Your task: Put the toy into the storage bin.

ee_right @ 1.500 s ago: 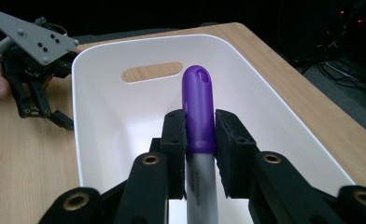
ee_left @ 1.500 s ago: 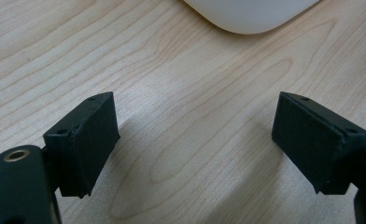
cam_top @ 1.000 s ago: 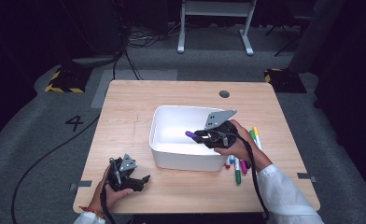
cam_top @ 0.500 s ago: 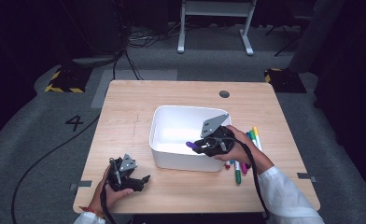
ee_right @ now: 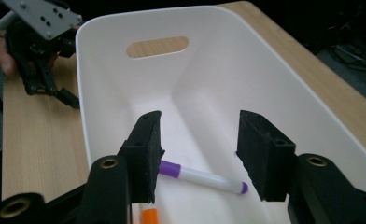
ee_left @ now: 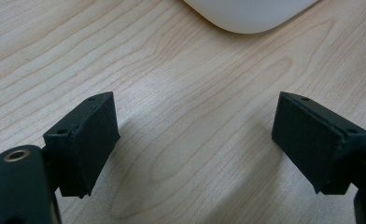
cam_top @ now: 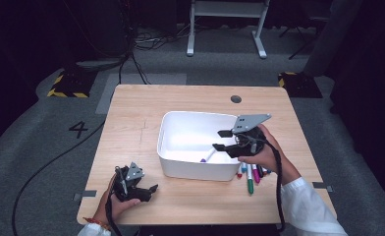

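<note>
A white bin (cam_top: 168, 142) stands mid-table. A purple-capped white marker (ee_right: 204, 178) lies loose on its floor, also seen from above as the marker (cam_top: 206, 157). My right gripper (cam_top: 220, 140) hovers over the bin's right end. Its jaws have just been opening and hold nothing; in the right gripper view the right gripper (ee_right: 200, 135) stands above the marker, with its pads clear of it. An orange tip (ee_right: 149, 217) shows at that view's bottom edge. My left gripper (cam_top: 150, 192) rests open on the table near the bin's front left corner, its pads (ee_left: 92, 140) wide apart over bare wood.
Several markers (cam_top: 252, 174) lie on the table just right of the bin's front corner, under my right hand. The bin's rounded corner (ee_left: 251, 14) sits ahead of the left gripper. A dark round hole (cam_top: 235, 99) marks the table's far side.
The right gripper, shut on the purple marker over the bin before, has opened. The marker now lies on the bin floor. The left gripper has stayed put.
</note>
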